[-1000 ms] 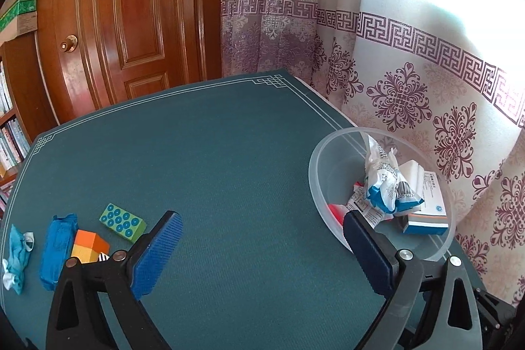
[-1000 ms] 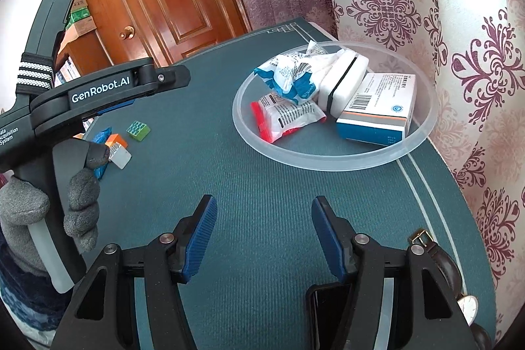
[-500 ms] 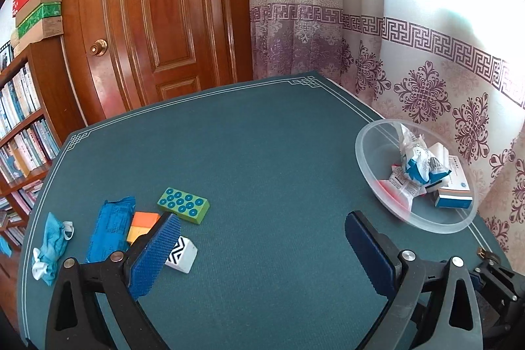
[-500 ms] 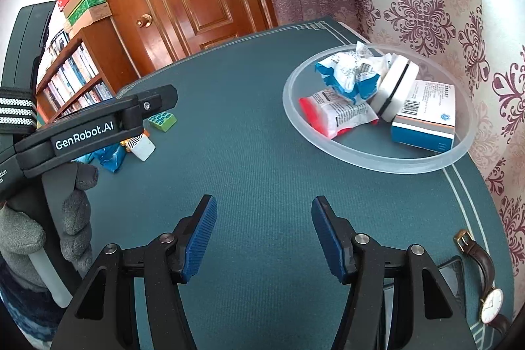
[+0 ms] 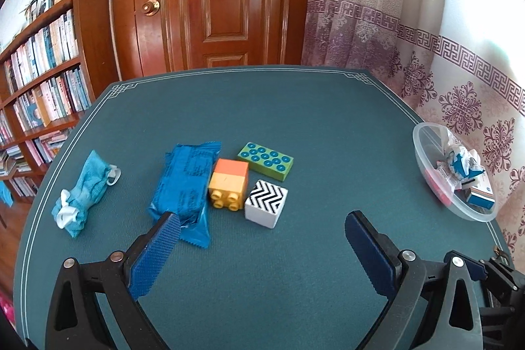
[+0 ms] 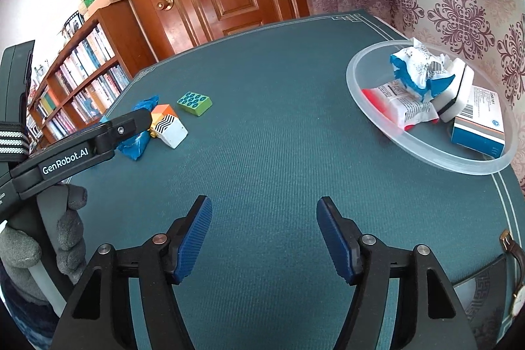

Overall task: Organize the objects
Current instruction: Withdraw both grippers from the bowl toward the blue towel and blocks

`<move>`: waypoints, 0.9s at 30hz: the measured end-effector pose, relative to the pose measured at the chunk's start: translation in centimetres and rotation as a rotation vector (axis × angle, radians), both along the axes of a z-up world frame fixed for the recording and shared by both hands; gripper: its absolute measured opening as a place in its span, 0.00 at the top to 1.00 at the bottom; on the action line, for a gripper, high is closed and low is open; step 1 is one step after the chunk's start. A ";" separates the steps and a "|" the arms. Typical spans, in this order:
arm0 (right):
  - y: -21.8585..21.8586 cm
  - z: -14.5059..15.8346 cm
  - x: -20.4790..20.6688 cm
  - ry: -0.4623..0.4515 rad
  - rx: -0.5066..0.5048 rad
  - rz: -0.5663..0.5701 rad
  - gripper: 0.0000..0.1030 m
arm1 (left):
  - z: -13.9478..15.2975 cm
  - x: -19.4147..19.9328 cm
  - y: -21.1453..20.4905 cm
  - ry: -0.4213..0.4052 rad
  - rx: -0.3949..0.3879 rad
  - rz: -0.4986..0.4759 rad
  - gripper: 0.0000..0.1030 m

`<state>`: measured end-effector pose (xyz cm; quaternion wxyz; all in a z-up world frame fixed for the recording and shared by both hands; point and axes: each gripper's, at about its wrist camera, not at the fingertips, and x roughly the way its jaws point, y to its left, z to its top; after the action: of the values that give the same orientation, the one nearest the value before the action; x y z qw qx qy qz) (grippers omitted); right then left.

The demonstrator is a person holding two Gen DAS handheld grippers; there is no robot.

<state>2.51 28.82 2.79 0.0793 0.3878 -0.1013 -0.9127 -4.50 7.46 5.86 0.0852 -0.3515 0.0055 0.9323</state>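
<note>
Swung away from the clear bowl [image 5: 426, 150] toward the blocks, the empty, wide-open left gripper [image 5: 262, 238] may nudge the touching zigzag cube [image 5: 266, 202] and orange block [image 5: 228, 182], seemingly packed tight, while the empty right gripper [image 6: 264, 235] is opening.

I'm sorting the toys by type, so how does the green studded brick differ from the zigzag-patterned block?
The green studded brick is long and flat, while the zigzag-patterned block is a compact cube. The brick's top carries rows of blue round studs; the block's top is a smooth black-and-white zigzag over white sides. The brick lies farther from the left tool, the block nearer. Both rest loose on the teal table, outside the clear bowl.
</note>
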 end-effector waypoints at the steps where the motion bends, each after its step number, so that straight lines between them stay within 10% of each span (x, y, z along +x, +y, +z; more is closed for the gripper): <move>1: -0.2 -0.1 -0.1 -0.003 0.001 0.004 0.34 | -0.2 0.0 -0.6 -0.008 0.006 0.013 0.01; 27: -5.9 -1.7 -1.9 -0.046 0.011 0.111 0.34 | -1.4 -1.2 -14.8 -0.027 -0.024 0.296 0.01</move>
<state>0.61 22.91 1.06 0.1252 0.4139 -0.0766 -0.8984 -5.68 -7.36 4.45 -0.0572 -0.3619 -0.0362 0.9298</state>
